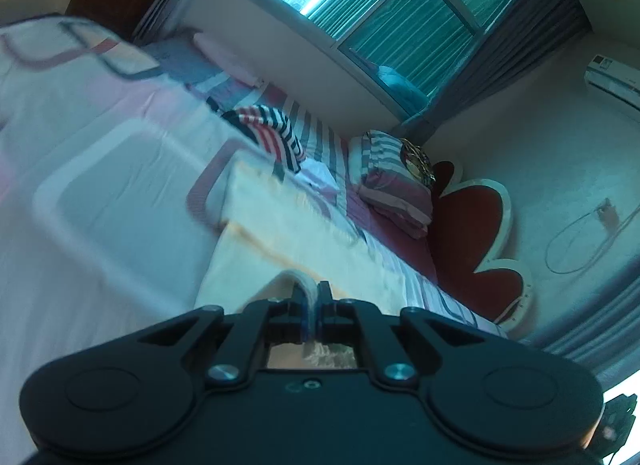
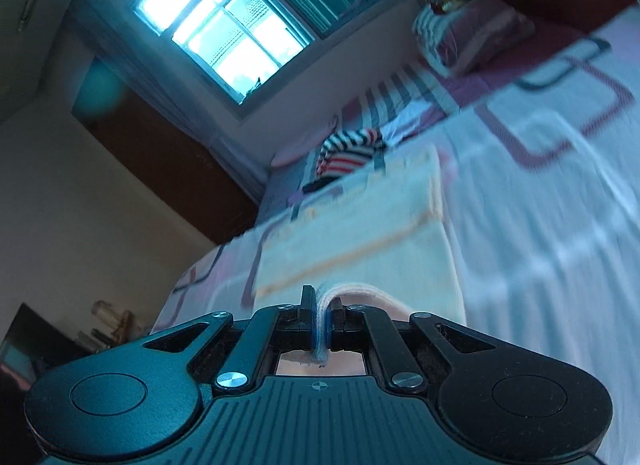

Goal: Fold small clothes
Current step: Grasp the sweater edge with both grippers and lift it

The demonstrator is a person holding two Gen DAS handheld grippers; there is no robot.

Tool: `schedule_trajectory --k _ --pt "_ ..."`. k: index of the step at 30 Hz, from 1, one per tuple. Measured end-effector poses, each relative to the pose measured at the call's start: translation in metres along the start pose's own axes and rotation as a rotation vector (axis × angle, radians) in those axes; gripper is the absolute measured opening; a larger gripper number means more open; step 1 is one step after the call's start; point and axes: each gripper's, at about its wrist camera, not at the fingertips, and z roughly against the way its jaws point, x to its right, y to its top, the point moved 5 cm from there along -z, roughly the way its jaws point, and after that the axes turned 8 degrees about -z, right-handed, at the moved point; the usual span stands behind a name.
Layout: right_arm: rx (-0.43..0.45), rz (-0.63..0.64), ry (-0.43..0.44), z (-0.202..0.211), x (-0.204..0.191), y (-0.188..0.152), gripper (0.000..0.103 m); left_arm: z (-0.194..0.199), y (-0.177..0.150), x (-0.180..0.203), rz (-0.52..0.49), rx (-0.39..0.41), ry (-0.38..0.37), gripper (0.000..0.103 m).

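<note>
While pinched, cream garment [image 1: 288,225] stretches beyond left claw [image 1: 311,301].

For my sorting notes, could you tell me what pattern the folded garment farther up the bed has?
The folded garment has red, white and dark stripes, clearest in the left wrist view.

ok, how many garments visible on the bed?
2. A cream garment pinched at its near edge by the left tool and right tool; a striped garment lies beyond it. Others may be hidden.
</note>
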Motion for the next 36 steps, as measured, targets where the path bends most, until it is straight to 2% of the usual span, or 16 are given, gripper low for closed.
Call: schedule_trajectory --k 6,13,20,23,24,25,26,27,30,31,32,34,36 --pt "-0.015 -0.012 -0.033 -0.081 0.016 0.063 0.003 -0.080 0.041 -0.013 -0.017 -0.036 0.022 0.003" --pt "-0.061 -0.059 -0.076 -0.183 0.065 0.102 0.003 -0.172 0.077 -0.036 -0.065 -0.094 0.057 0.003" --pt "-0.097 -0.152 -0.105 -0.257 0.117 0.133 0.004 -0.246 0.078 -0.053 -0.115 -0.174 0.105 0.003" --pt "-0.098 -0.177 -0.075 -0.276 0.130 0.144 0.005 -0.265 0.079 -0.059 -0.119 -0.167 0.082 0.009" --pt "-0.083 -0.165 -0.053 -0.280 0.131 0.147 0.015 -0.268 0.080 -0.061 -0.107 -0.152 0.068 0.022" --pt "-0.060 -0.157 -0.043 -0.280 0.132 0.149 0.053 -0.271 0.082 -0.063 -0.088 -0.141 0.060 0.047" --pt "-0.030 -0.146 -0.051 -0.282 0.134 0.153 0.071 -0.272 0.084 -0.066 -0.067 -0.119 0.066 0.061" --pt "0.008 -0.126 -0.054 -0.281 0.134 0.156 0.076 -0.271 0.087 -0.067 -0.057 -0.085 0.087 0.074" --pt "0.015 -0.088 -0.029 -0.278 0.133 0.158 0.075 -0.270 0.094 -0.067 -0.063 -0.052 0.078 0.074" --pt "0.011 -0.065 -0.029 -0.276 0.132 0.157 0.070 -0.271 0.095 -0.067 -0.077 -0.056 0.074 0.072" --pt "0.005 -0.032 -0.034 -0.275 0.132 0.155 0.066 -0.272 0.095 -0.065 -0.110 -0.071 0.078 0.072" --pt "-0.027 0.028 -0.067 -0.278 0.129 0.150 0.052 -0.276 0.093 -0.058 -0.212 -0.106 0.099 0.071" --pt "-0.066 0.078 -0.086 -0.283 0.128 0.145 0.049 -0.282 0.088 -0.049 -0.341 -0.149 0.126 0.069"
